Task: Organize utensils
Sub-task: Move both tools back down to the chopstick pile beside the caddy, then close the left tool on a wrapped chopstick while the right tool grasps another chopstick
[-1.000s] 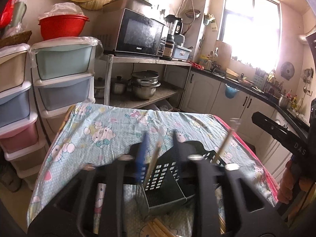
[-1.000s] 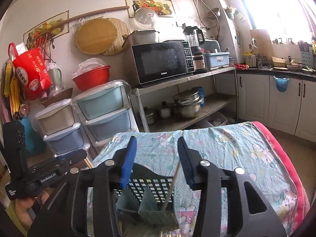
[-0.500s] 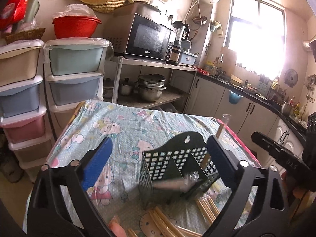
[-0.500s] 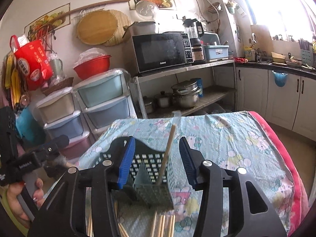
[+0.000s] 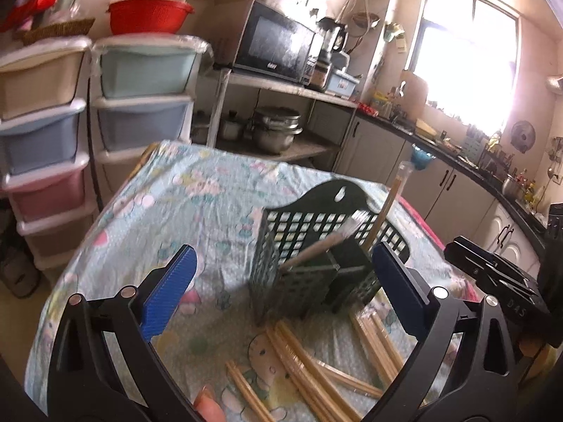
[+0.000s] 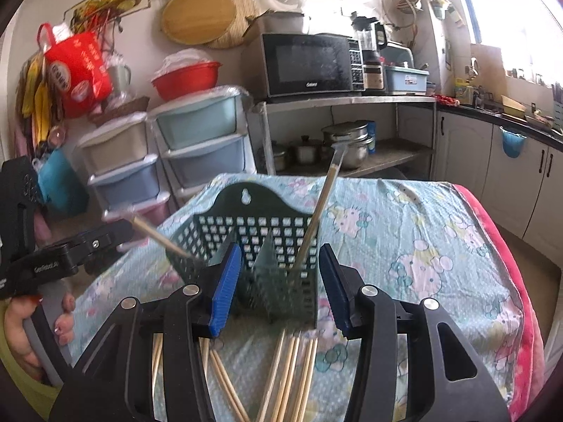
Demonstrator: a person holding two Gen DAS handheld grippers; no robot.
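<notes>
Where chopsticks [image 6: 288, 369] lie, caddy [image 6: 253, 242] ahead, microwave [image 6: 309, 65] behind

Left gripper [image 5: 281, 293] agape, right gripper [image 6: 279, 286] half-open

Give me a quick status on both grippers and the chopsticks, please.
Left gripper open, empty, jaws just opened. Right gripper open, empty. Two chopsticks in basket, loose chopsticks still on the tablecloth. Nothing blocking.

Black microwave [image 6: 309, 65] on metal shelf, red basin [image 6: 186, 79] atop pastel drawer units [image 6: 198, 140], steel pots [image 6: 346, 142] below
</notes>
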